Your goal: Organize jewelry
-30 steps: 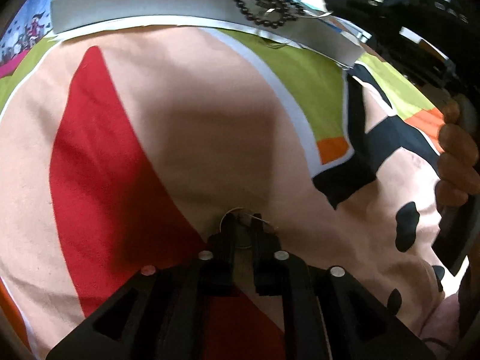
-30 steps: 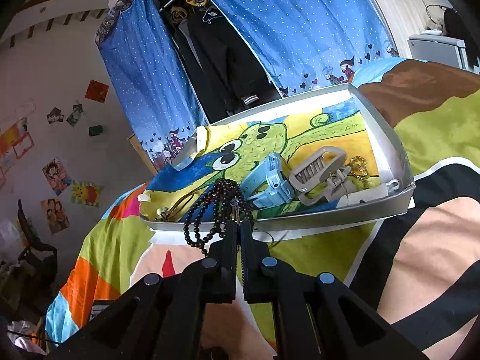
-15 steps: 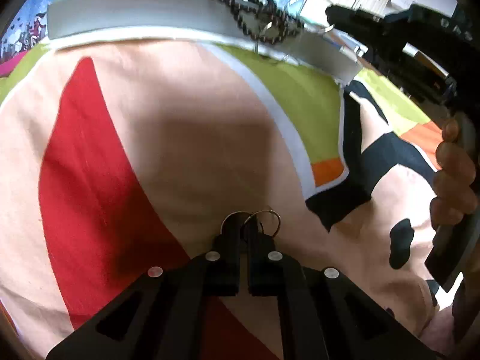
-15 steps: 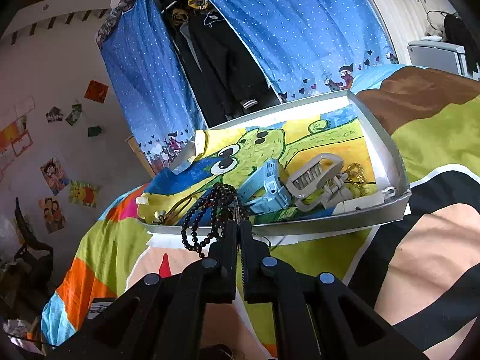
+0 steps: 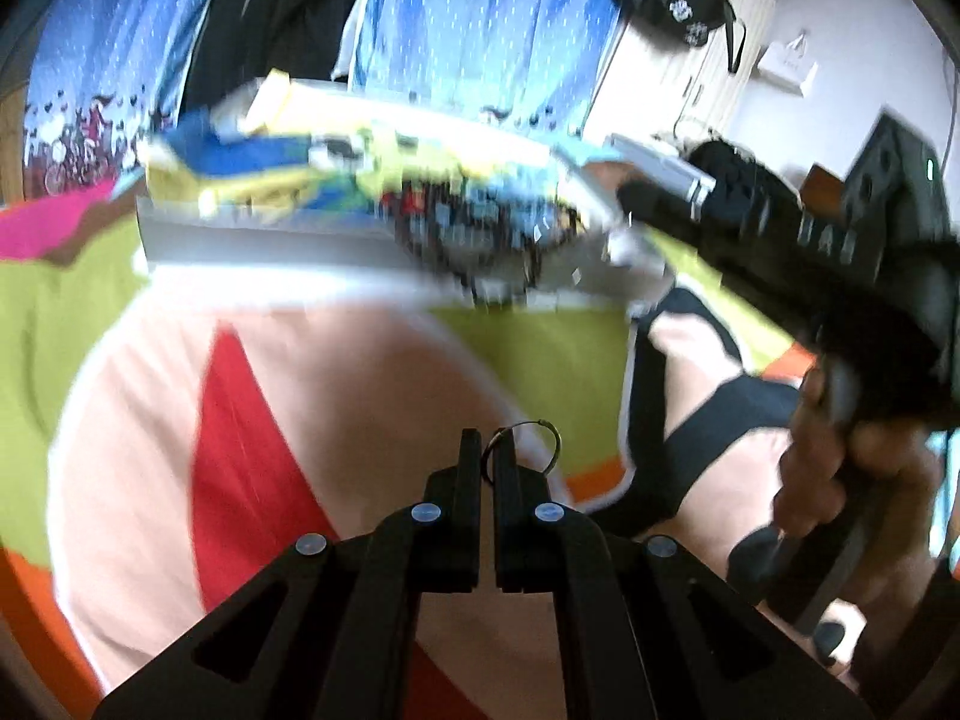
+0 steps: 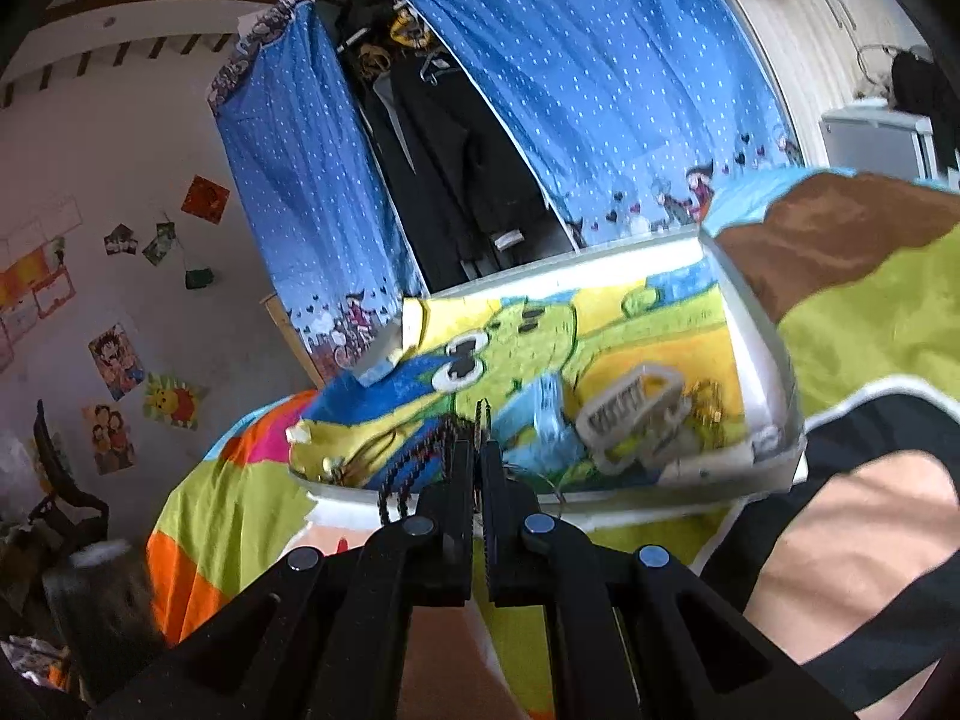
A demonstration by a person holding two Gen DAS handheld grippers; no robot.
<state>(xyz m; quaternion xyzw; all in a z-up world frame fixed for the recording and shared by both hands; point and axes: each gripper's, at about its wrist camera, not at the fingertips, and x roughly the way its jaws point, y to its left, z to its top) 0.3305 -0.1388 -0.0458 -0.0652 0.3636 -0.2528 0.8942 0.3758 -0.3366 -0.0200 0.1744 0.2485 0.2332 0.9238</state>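
In the left wrist view my left gripper (image 5: 487,447) is shut on a thin metal hoop ring (image 5: 534,435), held above the colourful bedspread. The grey tray (image 5: 270,240) lies ahead, blurred. In the right wrist view my right gripper (image 6: 478,450) is shut on a black bead necklace (image 6: 414,468) that hangs over the tray's near rim (image 6: 630,495). Inside the tray, on a cartoon-print liner, lie a blue watch (image 6: 549,414), a grey hair claw (image 6: 630,414) and a small gold piece (image 6: 708,402). The other gripper (image 5: 780,228) and the hand (image 5: 840,468) holding it show at the right of the left wrist view.
The tray sits on a bedspread (image 6: 870,312) patterned in green, peach, red and black. Behind it hang a blue dotted curtain (image 6: 600,90) and dark clothes (image 6: 432,168). A white wall with posters (image 6: 114,354) is at the left.
My left gripper has risen off the bedspread with the hoop ring and tilted up toward the tray. My right gripper has carried the beads closer over the tray's rim.
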